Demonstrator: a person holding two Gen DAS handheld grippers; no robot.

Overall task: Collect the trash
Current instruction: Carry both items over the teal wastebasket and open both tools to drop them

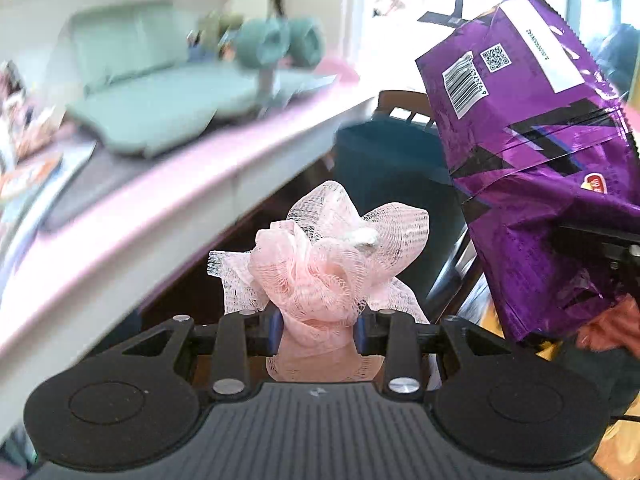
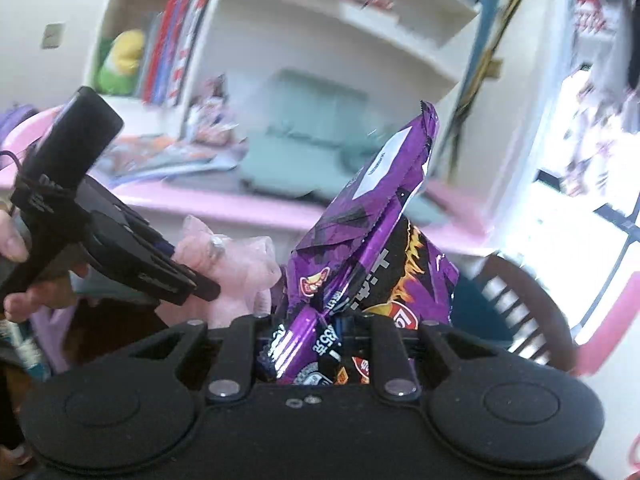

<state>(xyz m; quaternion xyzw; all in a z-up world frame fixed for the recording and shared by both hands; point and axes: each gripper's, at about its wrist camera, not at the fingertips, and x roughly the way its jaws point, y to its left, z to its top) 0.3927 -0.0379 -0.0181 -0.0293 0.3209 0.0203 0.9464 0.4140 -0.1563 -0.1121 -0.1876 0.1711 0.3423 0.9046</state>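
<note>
While both hands are up off the desk, each one's already got a piece of rubbish, so the picking-up part looks done for these two items. The left gripper [image 1: 319, 326] is clamped on a wad of pink mesh netting [image 1: 328, 256], its blue pads pressing the bunched base, w/ the rest puffing out above the fingertips. The right gripper [image 2: 316, 330] is clenched on a crumpled purple chip bag [image 2: 372, 240], held by its lower end so the bag stands up and leans a bit; from the left wrist view the same bag hangs just beside the netting, barcode side showing.

Behind them runs a pink-edged desk [image 1: 168, 196] w/ a pale green tray or case [image 1: 152, 96] on it, plus magazines or papers [image 2: 160, 156] at the far side. Those may or may not count as trash; too blurred to say. A dark wooden chair [image 2: 520, 304] sits below the desk edge, by a bright window.

What's left, as I'd judge it: no bin or bag shows in either view, so the drop-off hasn't happened yet. Both pieces need carrying to wherever the trash goes and letting go there. After that, prob. another pass over the desk for anything else that's loose.
</note>
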